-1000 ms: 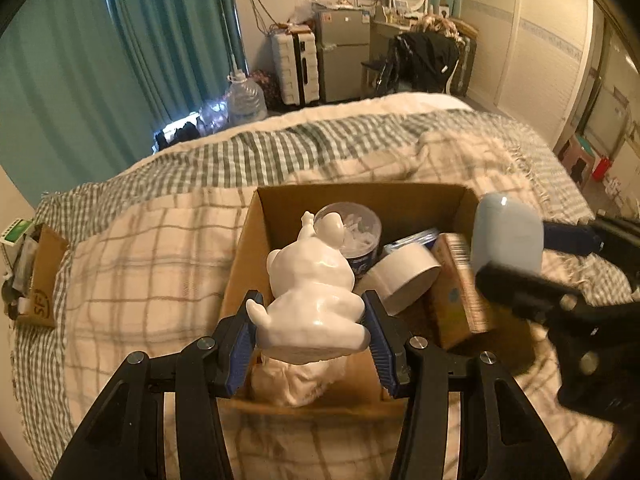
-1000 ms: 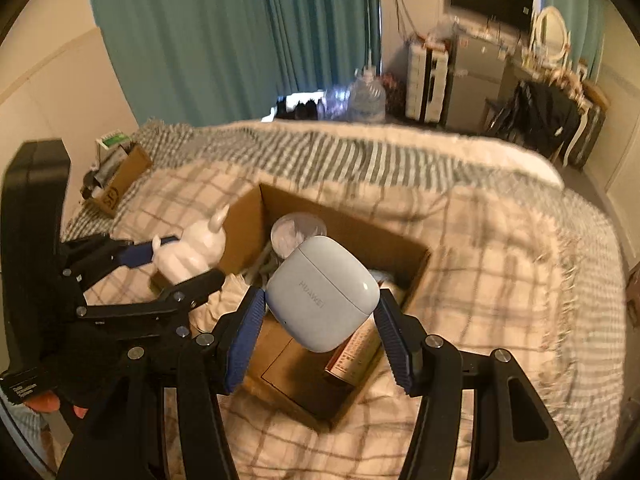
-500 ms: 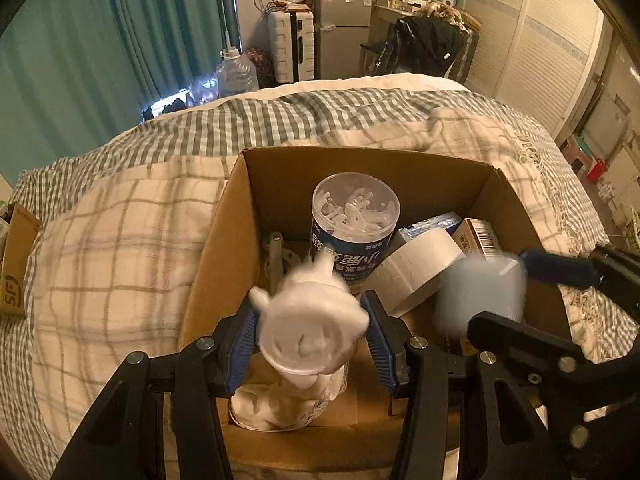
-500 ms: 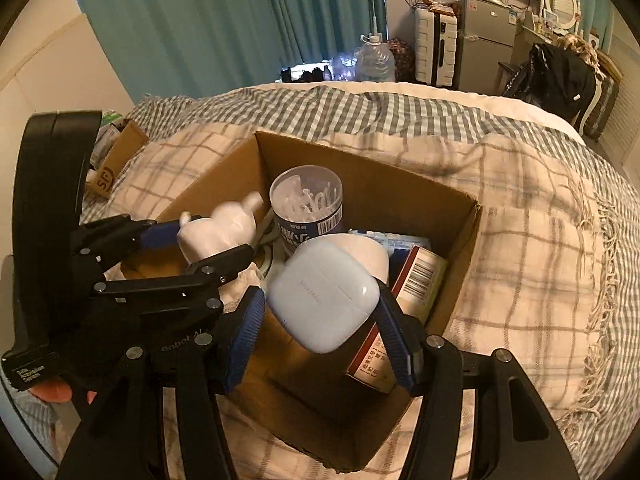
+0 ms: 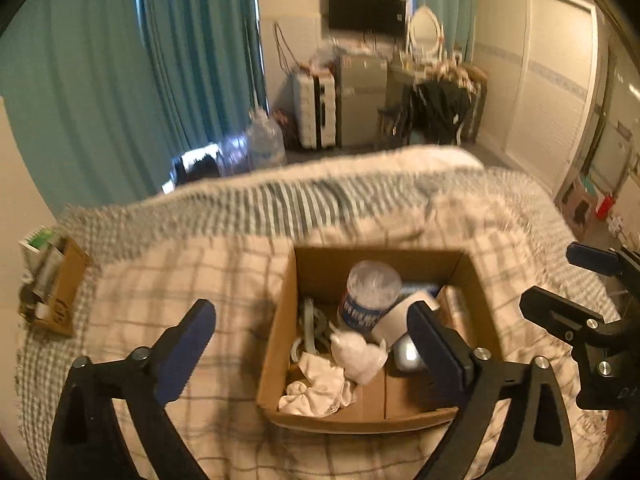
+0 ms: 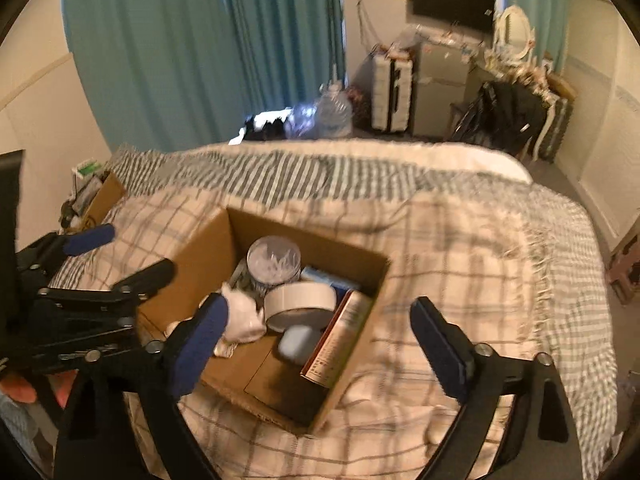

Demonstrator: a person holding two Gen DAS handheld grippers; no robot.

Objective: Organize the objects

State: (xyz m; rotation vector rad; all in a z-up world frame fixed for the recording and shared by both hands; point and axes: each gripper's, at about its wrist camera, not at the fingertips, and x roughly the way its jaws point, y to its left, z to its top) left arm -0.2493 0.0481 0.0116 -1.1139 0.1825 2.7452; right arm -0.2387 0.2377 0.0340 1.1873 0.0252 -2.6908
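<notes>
An open cardboard box (image 5: 280, 320) (image 6: 208, 240) sits on the plaid bedspread. Inside lie the white figurine (image 5: 360, 356) (image 6: 244, 320), the pale blue earbud case (image 5: 408, 354) (image 6: 298, 344), a clear tub of cotton swabs (image 5: 372, 292) (image 6: 274, 262), a white tape roll (image 6: 300, 300), a red-brown carton (image 6: 340, 336) and a crumpled white cloth (image 5: 316, 384). My left gripper (image 5: 312, 344) is open and empty above the box's near edge. My right gripper (image 6: 316, 344) is open and empty above the box's near right side.
A small cardboard box (image 5: 56, 292) with odds and ends stands at the bed's left edge. Beyond the bed are teal curtains, a water jug (image 5: 264, 144), a white suitcase (image 5: 314, 112) and a cluttered dresser.
Both grippers have opened and let go: the figurine and the earbud case now lie in the box. Both grippers have pulled back and up from the box.
</notes>
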